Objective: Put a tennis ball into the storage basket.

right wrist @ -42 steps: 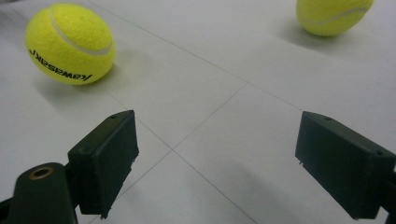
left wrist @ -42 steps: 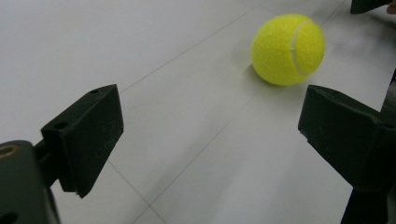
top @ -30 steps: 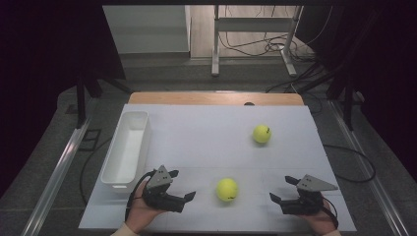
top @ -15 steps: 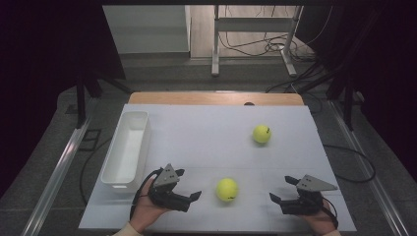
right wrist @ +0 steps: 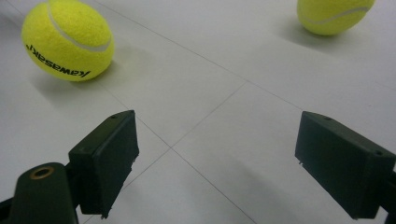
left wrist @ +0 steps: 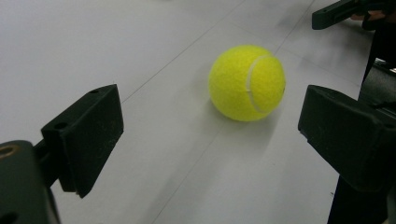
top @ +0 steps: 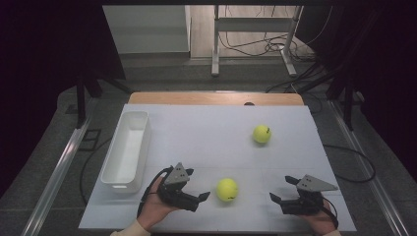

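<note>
A yellow tennis ball (top: 227, 190) sits on the white tabletop (top: 206, 137) near its front edge, between the two grippers. The left gripper (top: 196, 199) lies just to the ball's left, held low in the person's left hand (top: 156, 209), which cradles it from below with the jaws pointing level toward the ball. In the left gripper view the ball (left wrist: 246, 82) rests ahead of the spread jaws, not yet between them and touching neither. The right gripper (top: 281, 189) is held low on the other side, well apart from the ball, its jaws spread wide and pointing across the tabletop with nothing between them. A second tennis ball (top: 261, 133) lies farther back on the right. A white tray (top: 114, 174) stands lengthwise along the left edge.
</note>
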Tool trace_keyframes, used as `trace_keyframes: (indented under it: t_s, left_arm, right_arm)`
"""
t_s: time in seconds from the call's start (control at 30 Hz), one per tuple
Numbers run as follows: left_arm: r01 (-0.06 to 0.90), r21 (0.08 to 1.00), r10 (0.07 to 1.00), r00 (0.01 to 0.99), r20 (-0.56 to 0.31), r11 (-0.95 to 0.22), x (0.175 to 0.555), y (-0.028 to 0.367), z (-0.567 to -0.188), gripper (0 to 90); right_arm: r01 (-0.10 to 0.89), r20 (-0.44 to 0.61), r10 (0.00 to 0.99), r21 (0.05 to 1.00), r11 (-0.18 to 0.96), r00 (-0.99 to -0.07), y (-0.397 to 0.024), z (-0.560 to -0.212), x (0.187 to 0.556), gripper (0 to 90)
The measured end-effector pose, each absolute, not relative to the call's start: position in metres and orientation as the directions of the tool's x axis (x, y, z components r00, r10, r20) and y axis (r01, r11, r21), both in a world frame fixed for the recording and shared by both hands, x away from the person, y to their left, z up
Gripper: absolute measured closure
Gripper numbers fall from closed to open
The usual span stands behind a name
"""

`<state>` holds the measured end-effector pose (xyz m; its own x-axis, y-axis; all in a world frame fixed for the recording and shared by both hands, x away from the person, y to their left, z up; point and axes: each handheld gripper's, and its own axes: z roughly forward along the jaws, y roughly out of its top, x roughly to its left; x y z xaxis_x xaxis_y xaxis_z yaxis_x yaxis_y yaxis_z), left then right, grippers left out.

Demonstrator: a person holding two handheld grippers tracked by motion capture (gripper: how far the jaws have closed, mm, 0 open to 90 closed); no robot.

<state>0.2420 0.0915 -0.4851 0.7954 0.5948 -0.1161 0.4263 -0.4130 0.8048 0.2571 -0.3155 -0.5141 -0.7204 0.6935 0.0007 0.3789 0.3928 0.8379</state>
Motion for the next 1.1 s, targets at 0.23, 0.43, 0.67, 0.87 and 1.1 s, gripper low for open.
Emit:
trace_keyframes:
  t_s: [0.23,0.43,0.67,0.87,1.1]
  left_arm:
    - [0.430,0.795,0.586,0.802,-0.119,-0.427,0.246,0.084,-0.485,7.4]
    - [0.430,0.789,0.579,0.807,-0.119,-0.438,0.249,0.077,-0.485,7.4]
    - [0.433,0.780,0.574,0.810,-0.117,-0.452,0.252,0.071,-0.486,7.0]
    - [0.437,0.770,0.569,0.813,-0.119,-0.464,0.256,0.065,-0.488,6.7]
    - [0.444,0.755,0.565,0.817,-0.119,-0.482,0.259,0.060,-0.489,5.5]
  right_arm:
    - [0.379,-0.001,0.693,0.837,0.395,-0.721,-0.315,-0.514,0.257,13.7]
    - [0.380,-0.001,0.691,0.834,0.399,-0.723,-0.315,-0.515,0.257,13.8]
    - [0.379,-0.002,0.688,0.834,0.402,-0.725,-0.315,-0.515,0.257,13.7]
    - [0.378,-0.005,0.687,0.832,0.406,-0.726,-0.315,-0.515,0.257,13.7]
    - [0.378,-0.006,0.686,0.831,0.409,-0.728,-0.314,-0.515,0.257,13.7]
